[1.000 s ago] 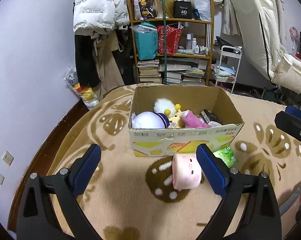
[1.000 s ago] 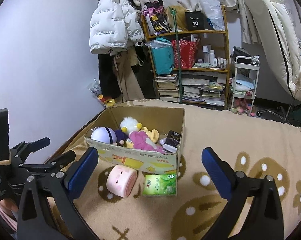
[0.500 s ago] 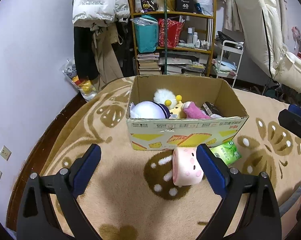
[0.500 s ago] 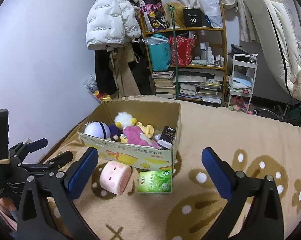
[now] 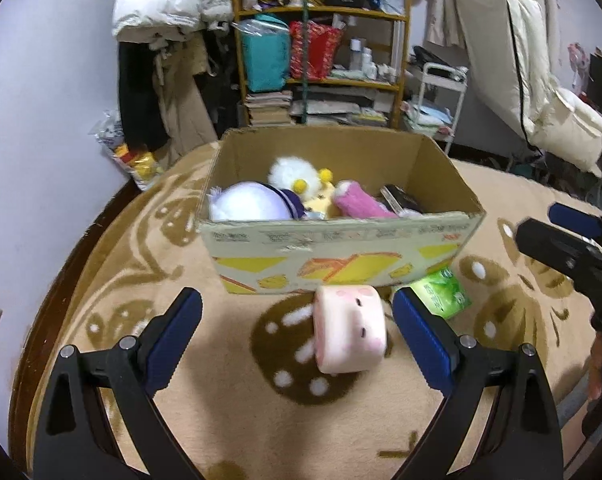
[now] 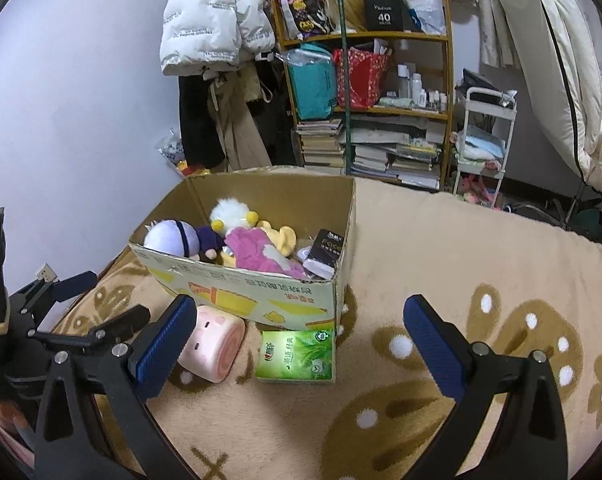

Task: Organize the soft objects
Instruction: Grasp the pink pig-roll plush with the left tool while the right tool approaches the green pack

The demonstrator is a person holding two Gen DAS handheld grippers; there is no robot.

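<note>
Left gripper [image 5: 297, 322]: jaws spread wide, nothing between the pads, held low over the blanket [image 5: 205, 412]. The pink roll [image 5: 348, 328] lies on its side on the blanket between the two fingers, nearer the right-hand finger [image 5: 419, 336] and not touching either. Its far end sits just in front of the box [image 5: 341, 256].

Right gripper [image 6: 297, 344]: jaws likewise spread wide and empty. In the right wrist view the roll [image 6: 215, 344] lies just beside the left-hand finger [image 6: 163, 346], partly hidden by it; contact cannot be judged. The tissue pack [image 6: 297, 354], green, lies flat on the blanket [image 6: 441, 248] between the fingers, just right of the roll and against the front corner of the box [image 6: 253, 296].

Box: open-topped cardboard, upright on the blanket. Contents visible: a white-headed doll [image 6: 173, 236] at the left, a white fluffy toy [image 6: 231, 214] behind it, a pink plush [image 6: 257, 254] in the middle over a yellow plush [image 6: 281, 236], and a black packet [image 6: 327, 248] at the right wall.

Background: shelf [image 6: 365, 92] with books and bags, white jacket [image 6: 209, 16] hanging at its left.
</note>
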